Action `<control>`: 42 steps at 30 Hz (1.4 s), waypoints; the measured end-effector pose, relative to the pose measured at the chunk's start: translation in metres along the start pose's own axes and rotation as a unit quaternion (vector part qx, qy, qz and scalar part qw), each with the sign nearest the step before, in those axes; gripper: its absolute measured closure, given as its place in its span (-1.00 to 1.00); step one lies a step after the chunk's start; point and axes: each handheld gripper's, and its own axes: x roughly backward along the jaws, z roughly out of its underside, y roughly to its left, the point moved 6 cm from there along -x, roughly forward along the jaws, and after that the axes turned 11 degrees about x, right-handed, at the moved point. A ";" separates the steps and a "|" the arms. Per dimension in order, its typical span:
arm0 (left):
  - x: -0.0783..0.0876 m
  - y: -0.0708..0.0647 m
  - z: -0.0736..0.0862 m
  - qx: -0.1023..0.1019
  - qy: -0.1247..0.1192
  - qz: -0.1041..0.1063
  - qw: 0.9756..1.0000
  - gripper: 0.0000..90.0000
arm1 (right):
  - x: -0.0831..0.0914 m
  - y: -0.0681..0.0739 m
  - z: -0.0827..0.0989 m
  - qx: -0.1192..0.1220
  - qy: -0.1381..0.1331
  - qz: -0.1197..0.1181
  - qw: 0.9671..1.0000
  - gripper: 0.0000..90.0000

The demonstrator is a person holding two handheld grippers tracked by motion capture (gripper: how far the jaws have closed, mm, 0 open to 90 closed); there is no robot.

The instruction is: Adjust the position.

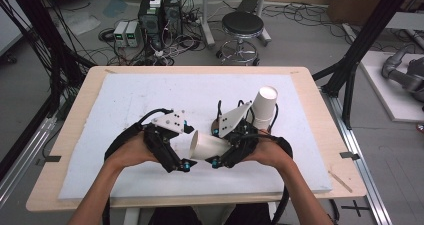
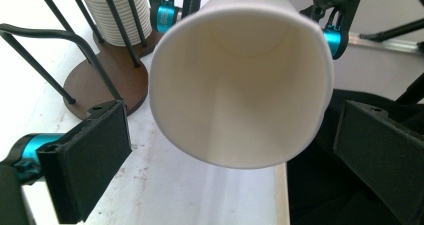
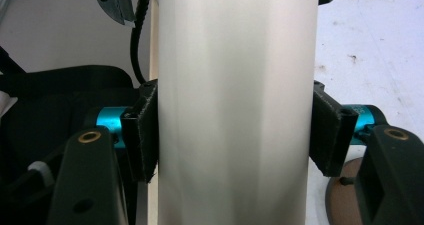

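Note:
A white paper cup (image 1: 209,146) is held on its side above the white board, between the two hands. My right gripper (image 1: 216,147) is shut on its body; in the right gripper view the black pads (image 3: 144,135) press both sides of the cup (image 3: 237,105). The cup's open mouth (image 2: 240,80) faces my left gripper (image 2: 232,160), whose jaws stand wide apart on either side of the rim without touching it. In the high view the left gripper (image 1: 188,146) sits just left of the cup.
A stack of white cups (image 1: 263,107) stands in a black wire holder on a brown round base (image 2: 107,82), right behind the right gripper. The white board (image 1: 125,100) covers a wooden table. A stool (image 1: 242,27), electronics (image 1: 150,22) and cables lie on the floor beyond.

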 end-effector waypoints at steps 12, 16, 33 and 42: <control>-0.002 -0.001 0.004 0.012 -0.032 0.010 0.999 -0.96 | 0.003 0.003 0.006 -0.011 -0.035 0.005 0.999 -0.24; -0.002 -0.001 0.006 0.014 -0.051 0.014 0.998 -0.96 | 0.005 0.005 0.010 -0.020 -0.057 0.009 0.998 -0.24; -0.009 -0.001 0.015 0.048 -0.114 0.046 0.991 -0.96 | 0.002 0.011 0.023 -0.041 -0.109 0.017 0.993 -0.24; -0.012 -0.001 0.019 0.064 -0.158 0.062 0.983 -0.96 | 0.004 0.013 0.026 -0.047 -0.127 0.021 0.991 -0.24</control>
